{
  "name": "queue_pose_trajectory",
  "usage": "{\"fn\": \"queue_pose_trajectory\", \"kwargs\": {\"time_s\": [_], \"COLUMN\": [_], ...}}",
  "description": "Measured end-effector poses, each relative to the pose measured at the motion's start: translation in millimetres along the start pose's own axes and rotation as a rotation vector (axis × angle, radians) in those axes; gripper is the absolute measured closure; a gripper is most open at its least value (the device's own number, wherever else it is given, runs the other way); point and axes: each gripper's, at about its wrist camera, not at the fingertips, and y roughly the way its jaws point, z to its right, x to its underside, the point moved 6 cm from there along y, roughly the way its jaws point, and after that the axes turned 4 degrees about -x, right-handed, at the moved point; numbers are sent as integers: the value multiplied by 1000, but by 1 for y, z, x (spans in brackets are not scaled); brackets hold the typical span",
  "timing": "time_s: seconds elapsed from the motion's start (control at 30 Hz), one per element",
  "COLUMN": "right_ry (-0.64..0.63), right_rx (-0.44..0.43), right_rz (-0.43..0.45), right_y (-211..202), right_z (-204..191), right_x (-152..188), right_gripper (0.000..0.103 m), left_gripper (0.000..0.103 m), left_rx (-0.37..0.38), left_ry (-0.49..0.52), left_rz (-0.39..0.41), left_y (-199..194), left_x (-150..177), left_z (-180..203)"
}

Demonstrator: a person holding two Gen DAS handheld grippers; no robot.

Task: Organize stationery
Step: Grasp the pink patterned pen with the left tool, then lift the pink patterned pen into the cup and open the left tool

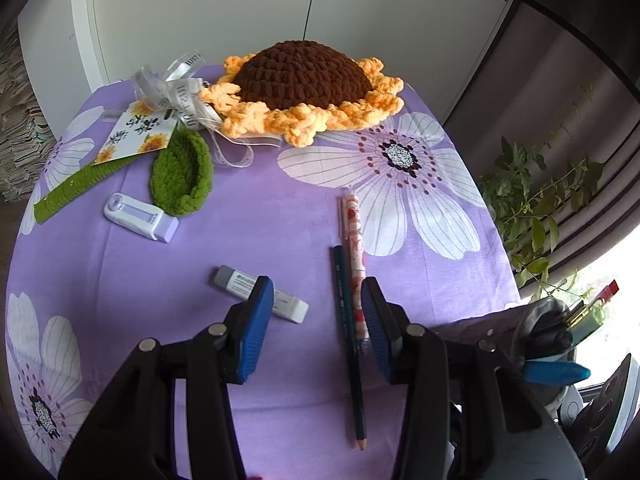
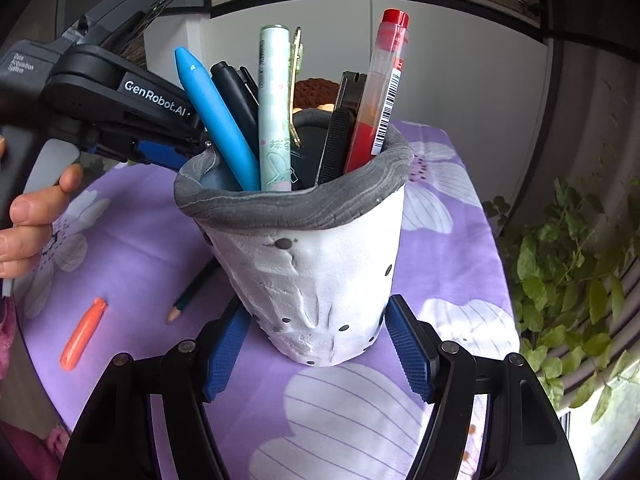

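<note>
My right gripper (image 2: 316, 344) is clenched on the base of the pen holder (image 2: 320, 264), which stands full of pens on the purple cloth (image 1: 248, 220). My left gripper (image 1: 318, 320) is released and empty above the green pencil (image 1: 350, 344), with the eraser (image 1: 260, 294) to its left.

The table (image 1: 280, 240) is viewed steeply from the left wrist; the holder (image 2: 320, 272) closely from the right; the pencil (image 1: 352, 360) is shared.

One holder (image 2: 320, 280) with six items, two erasers (image 1: 260, 294), one pencil (image 1: 350, 344), one pen (image 1: 355, 248), one orange cap (image 2: 82, 334), one crochet sunflower (image 1: 300, 88).
</note>
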Motion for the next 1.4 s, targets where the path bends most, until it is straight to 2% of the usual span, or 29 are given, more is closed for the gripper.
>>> {"fn": "queue_pose_trajectory", "kwargs": {"time_s": [0.1, 0.33, 0.47, 0.57, 0.7, 0.8, 0.9, 0.93, 1.13, 1.4], "right_ry": [40, 77, 109, 106, 113, 114, 114, 114, 113, 113], "right_rx": [-36, -81, -113, -109, -114, -115, -115, -115, -115, -115], "right_rz": [0, -14, -21, -19, -17, -17, -16, -17, -17, -16], "right_y": [1, 5, 5, 5, 7, 8, 7, 7, 6, 5], "right_z": [4, 6, 10, 8, 13, 14, 13, 12, 10, 10], "right_x": [1, 3, 3, 3, 5, 4, 4, 4, 4, 4], "right_gripper": [32, 32, 31, 31, 31, 31, 31, 31, 31, 31], "left_gripper": [70, 69, 69, 68, 70, 80, 91, 92, 92, 92], "left_rx": [-6, -12, -47, -50, -76, -96, -122, -121, -83, 17], "left_ry": [-6, -28, 0, 17, 26, 45, 70, 73, 99, 54], "left_rz": [-10, -24, -37, -79, -79, -93, -70, -71, 3, 139], "left_y": [7, 26, 43, 57, 68, 79, 81, 82, 59, -21], "left_x": [-3, -28, -44, -44, -45, -46, -51, -51, -55, -52], "left_z": [6, 20, 32, 37, 39, 40, 41, 41, 46, 35]}}
